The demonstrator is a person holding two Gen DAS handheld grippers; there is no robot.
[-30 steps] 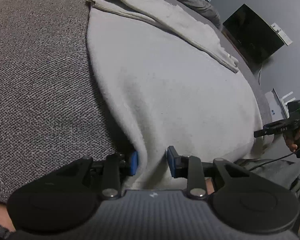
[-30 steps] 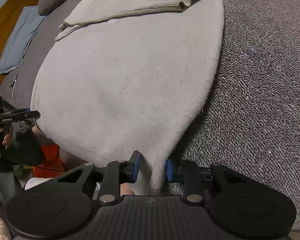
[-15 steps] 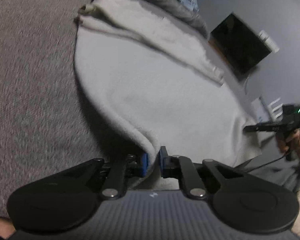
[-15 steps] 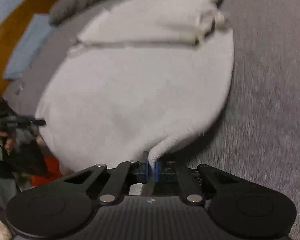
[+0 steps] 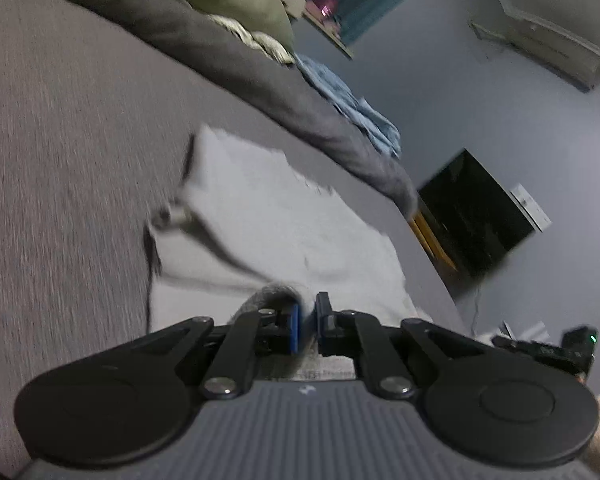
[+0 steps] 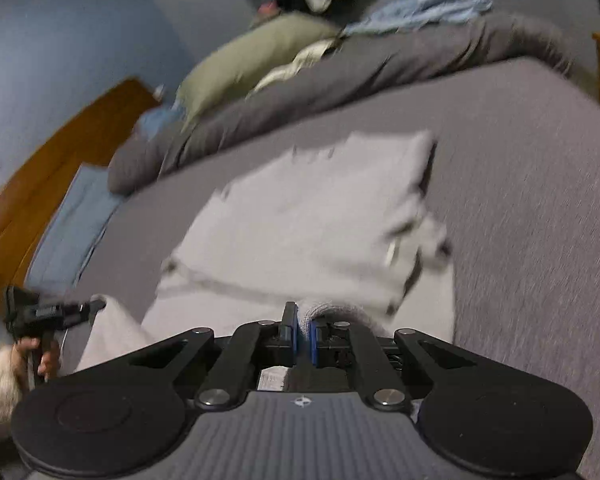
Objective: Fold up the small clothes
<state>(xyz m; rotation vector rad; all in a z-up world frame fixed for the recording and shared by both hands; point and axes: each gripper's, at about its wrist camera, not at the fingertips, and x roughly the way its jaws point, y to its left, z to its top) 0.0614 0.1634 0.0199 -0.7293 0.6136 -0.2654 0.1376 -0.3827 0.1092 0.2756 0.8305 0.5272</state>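
Observation:
A pale cream sweater [image 5: 284, 232] lies on the grey bed cover, its sleeve folded across the far part. My left gripper [image 5: 307, 330] is shut on the sweater's near hem, and the pinched cloth bulges up just past its blue pads. In the right wrist view the same sweater [image 6: 320, 216] spreads ahead, blurred by motion. My right gripper [image 6: 303, 338] is shut on the hem's other corner, a fold of knit showing between its pads. Both corners are raised off the bed. At the right edge of the left wrist view the other gripper [image 5: 548, 350] appears, and at the left edge of the right wrist view its counterpart [image 6: 48, 314].
A grey bed cover [image 5: 60, 160] carries the sweater. A rolled dark grey duvet [image 6: 340, 76], an olive pillow [image 6: 252, 56] and light blue clothes [image 5: 352, 108] lie at the bed's far side. A dark screen [image 5: 476, 212] stands against the wall; a wooden bed frame [image 6: 40, 176] is on the left.
Both grippers closed on the sweater's near hem corners, then rose and tilted up, lifting the hem. The view now takes in the far bedding and the walls.

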